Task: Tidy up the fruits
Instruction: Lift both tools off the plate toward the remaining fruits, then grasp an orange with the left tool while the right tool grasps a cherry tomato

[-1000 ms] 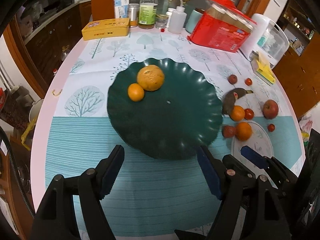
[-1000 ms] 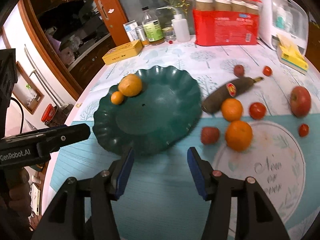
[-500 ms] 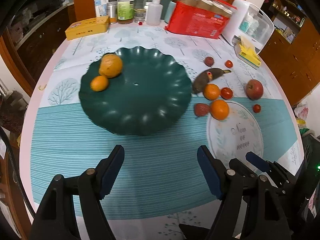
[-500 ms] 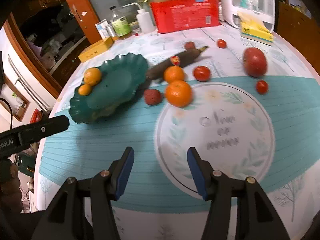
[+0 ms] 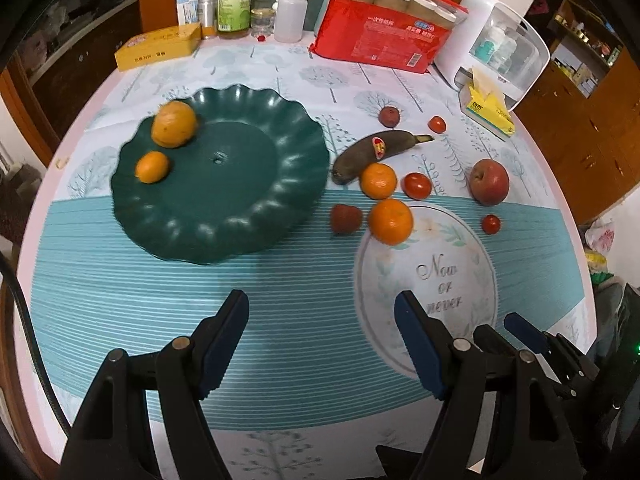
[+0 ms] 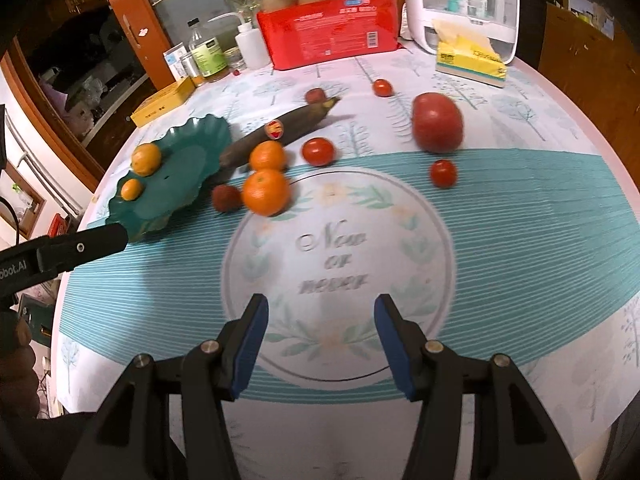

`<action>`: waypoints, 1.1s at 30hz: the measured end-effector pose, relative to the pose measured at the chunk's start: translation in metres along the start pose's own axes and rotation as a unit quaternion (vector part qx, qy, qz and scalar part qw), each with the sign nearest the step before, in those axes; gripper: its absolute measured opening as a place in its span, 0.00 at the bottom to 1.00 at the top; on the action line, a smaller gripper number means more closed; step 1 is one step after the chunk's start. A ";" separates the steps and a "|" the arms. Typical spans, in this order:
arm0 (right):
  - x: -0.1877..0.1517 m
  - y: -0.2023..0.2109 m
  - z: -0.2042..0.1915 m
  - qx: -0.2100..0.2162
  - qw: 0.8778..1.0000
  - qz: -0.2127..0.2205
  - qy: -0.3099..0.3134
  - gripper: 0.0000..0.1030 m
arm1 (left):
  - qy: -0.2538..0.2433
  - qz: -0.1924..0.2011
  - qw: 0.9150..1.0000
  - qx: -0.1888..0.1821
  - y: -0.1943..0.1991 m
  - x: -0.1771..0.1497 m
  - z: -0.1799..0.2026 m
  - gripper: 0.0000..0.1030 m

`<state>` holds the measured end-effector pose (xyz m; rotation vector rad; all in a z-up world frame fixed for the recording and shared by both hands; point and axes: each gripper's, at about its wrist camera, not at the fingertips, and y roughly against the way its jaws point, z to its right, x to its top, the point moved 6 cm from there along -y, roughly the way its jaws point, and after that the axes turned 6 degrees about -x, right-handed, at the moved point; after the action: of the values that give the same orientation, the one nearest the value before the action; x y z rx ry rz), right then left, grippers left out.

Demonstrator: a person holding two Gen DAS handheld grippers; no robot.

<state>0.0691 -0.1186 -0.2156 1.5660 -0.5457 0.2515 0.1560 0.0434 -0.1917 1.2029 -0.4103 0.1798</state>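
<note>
A dark green scalloped plate holds a large orange and a small orange. To its right on the cloth lie a dark banana, two oranges, a red lychee-like fruit, tomatoes and a red apple. My left gripper is open and empty near the table's front. My right gripper is open and empty over the round printed motif, short of the fruit.
At the back stand a yellow box, bottles, a red package of cups, a white appliance and a yellow tissue pack. Wooden cabinets surround the table. The left gripper's finger shows at the left of the right wrist view.
Both grippers have drawn back and swung right, away from the plate toward the loose fruit. Both stay open and empty. The fruit has not moved.
</note>
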 end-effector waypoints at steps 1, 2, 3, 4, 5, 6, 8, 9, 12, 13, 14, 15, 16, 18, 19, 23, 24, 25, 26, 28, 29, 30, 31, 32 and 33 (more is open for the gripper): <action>0.002 0.000 0.004 -0.001 1.000 -0.001 0.001 0.54 | 0.005 -0.001 1.000 0.002 -0.003 0.000 0.003 0.72; 0.004 -0.001 0.012 -0.001 1.000 -0.002 0.004 0.54 | 0.011 -0.002 1.000 0.004 -0.006 0.001 0.007 0.72; 0.006 -0.002 0.016 -0.001 1.000 -0.003 0.005 0.54 | 0.014 -0.002 1.000 0.005 -0.007 0.001 0.009 0.72; 0.009 -0.003 0.022 -0.001 1.000 -0.005 0.007 0.54 | 0.019 -0.001 1.000 0.007 -0.010 0.003 0.013 0.72; 0.011 -0.004 0.027 0.000 1.000 -0.006 0.009 0.54 | 0.022 0.000 1.000 0.008 -0.011 0.003 0.016 0.72; 0.013 -0.005 0.032 0.000 1.000 -0.007 0.010 0.54 | 0.026 0.000 1.000 0.011 -0.014 0.004 0.019 0.72; 0.018 -0.007 0.041 0.001 1.000 -0.007 0.013 0.54 | 0.033 0.000 0.999 0.015 -0.018 0.006 0.024 0.72; 0.022 -0.009 0.047 0.002 1.000 -0.007 0.015 0.54 | 0.036 0.000 0.999 0.017 -0.020 0.007 0.027 0.72; 0.029 -0.014 0.061 0.005 1.000 -0.008 0.020 0.54 | 0.048 0.000 0.999 0.025 -0.028 0.010 0.033 0.72; 0.032 -0.016 0.065 0.006 1.000 -0.008 0.022 0.54 | 0.053 0.001 0.998 0.029 -0.032 0.012 0.035 0.72; 0.034 -0.019 0.069 0.006 1.000 -0.010 0.024 0.54 | 0.058 0.000 0.998 0.032 -0.035 0.014 0.036 0.72; 0.037 -0.022 0.073 0.006 0.999 -0.011 0.029 0.54 | 0.061 0.000 0.998 0.034 -0.038 0.016 0.037 0.72; 0.039 -0.024 0.076 0.006 0.999 -0.012 0.034 0.54 | 0.066 -0.001 0.997 0.037 -0.042 0.018 0.039 0.72; 0.045 -0.030 0.083 0.009 0.999 -0.012 0.045 0.54 | 0.072 -0.003 0.997 0.041 -0.048 0.020 0.040 0.72; 0.046 -0.031 0.084 0.009 0.999 -0.012 0.048 0.54 | 0.076 -0.005 0.996 0.044 -0.051 0.021 0.041 0.72; 0.053 -0.041 0.090 0.012 0.997 -0.012 0.072 0.54 | 0.090 -0.011 0.994 0.052 -0.066 0.026 0.046 0.72; 0.056 -0.044 0.091 0.014 0.997 -0.012 0.078 0.54 | 0.092 -0.012 0.994 0.053 -0.068 0.026 0.046 0.72; 0.057 -0.046 0.092 0.016 0.996 -0.012 0.082 0.54 | 0.094 -0.013 0.994 0.056 -0.071 0.027 0.048 0.72; 0.059 -0.049 0.093 0.018 0.996 -0.011 0.087 0.54 | 0.096 -0.015 0.994 0.058 -0.075 0.028 0.049 0.72; 0.063 -0.054 0.094 0.019 0.995 -0.009 0.096 0.54 | 0.100 -0.018 0.993 0.061 -0.081 0.030 0.051 0.72; 0.065 -0.057 0.095 0.020 0.995 -0.007 0.102 0.54 | 0.102 -0.020 0.993 0.063 -0.084 0.031 0.052 0.72; 0.067 -0.059 0.095 0.021 0.994 -0.005 0.106 0.54 | 0.104 -0.020 0.992 0.064 -0.086 0.032 0.052 0.72; 0.069 -0.061 0.095 0.022 0.994 -0.003 0.110 0.54 | 0.105 -0.022 0.992 0.065 -0.089 0.032 0.053 0.72; 0.070 -0.063 0.095 0.024 0.993 0.001 0.114 0.54 | 0.106 -0.023 0.992 0.066 -0.092 0.033 0.054 0.72; 0.072 -0.065 0.095 0.026 0.993 0.005 0.119 0.54 | 0.107 -0.025 0.992 0.066 -0.094 0.034 0.055 0.72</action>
<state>0.1466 -0.2259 -0.2457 1.5571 -0.3628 0.4576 0.2079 -0.0442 -0.2434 1.3079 -0.1822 0.2929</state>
